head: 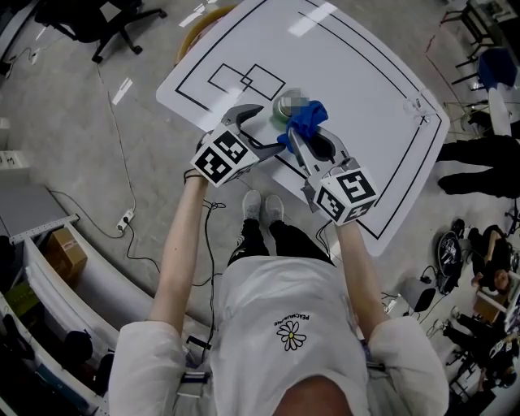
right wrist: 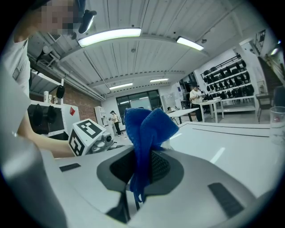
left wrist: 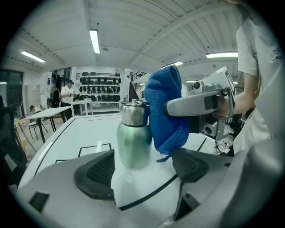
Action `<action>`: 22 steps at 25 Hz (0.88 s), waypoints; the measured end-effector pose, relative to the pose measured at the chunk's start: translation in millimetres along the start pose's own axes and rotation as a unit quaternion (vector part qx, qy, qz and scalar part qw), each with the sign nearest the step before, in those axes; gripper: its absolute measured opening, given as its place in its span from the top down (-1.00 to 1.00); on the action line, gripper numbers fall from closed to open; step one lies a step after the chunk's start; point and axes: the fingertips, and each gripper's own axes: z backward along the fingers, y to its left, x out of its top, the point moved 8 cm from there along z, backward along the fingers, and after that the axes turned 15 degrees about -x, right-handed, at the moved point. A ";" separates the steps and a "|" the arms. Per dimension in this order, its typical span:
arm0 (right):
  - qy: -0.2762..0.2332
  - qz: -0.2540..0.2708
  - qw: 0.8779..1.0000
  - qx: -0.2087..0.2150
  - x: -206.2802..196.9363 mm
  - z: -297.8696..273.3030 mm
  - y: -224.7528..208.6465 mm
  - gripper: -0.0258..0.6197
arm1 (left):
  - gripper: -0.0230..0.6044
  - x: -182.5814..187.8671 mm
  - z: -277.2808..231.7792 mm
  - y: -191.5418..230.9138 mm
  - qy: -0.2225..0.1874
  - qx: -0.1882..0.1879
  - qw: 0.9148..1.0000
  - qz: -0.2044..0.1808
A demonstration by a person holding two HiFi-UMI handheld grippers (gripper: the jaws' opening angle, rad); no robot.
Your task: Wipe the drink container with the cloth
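Pinching cloth [right wrist: 146, 129] against drink container [left wrist: 132, 140], right gripper [right wrist: 140, 168]; left gripper [left wrist: 142, 173] agape.

white table [head: 366, 81] — black outlines, clear cup [head: 416, 108], office chair [head: 114, 23]

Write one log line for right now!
left gripper: open, by bottle | right gripper: shut on cloth | cloth against upright bottle

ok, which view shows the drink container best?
Left gripper view: the whole drink container stands upright, with the blue cloth at its side. The head view shows only its top beside the cloth. In the right gripper view it does not show.
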 end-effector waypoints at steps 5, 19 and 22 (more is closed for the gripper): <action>0.002 0.002 1.000 -0.006 -0.4 -0.3 -5.1 0.79 | -0.32 3.5 -18.4 12.3 0.003 -0.025 1.000 -0.004; 0.005 0.001 1.000 -0.014 -2.0 -0.1 -8.2 0.79 | -0.32 1.6 -21.2 0.9 0.024 -0.029 0.999 -0.004; 0.006 0.002 1.000 -0.014 -1.1 -1.3 -9.2 0.79 | -0.32 -1.1 -20.4 -2.2 0.022 -0.028 0.999 0.000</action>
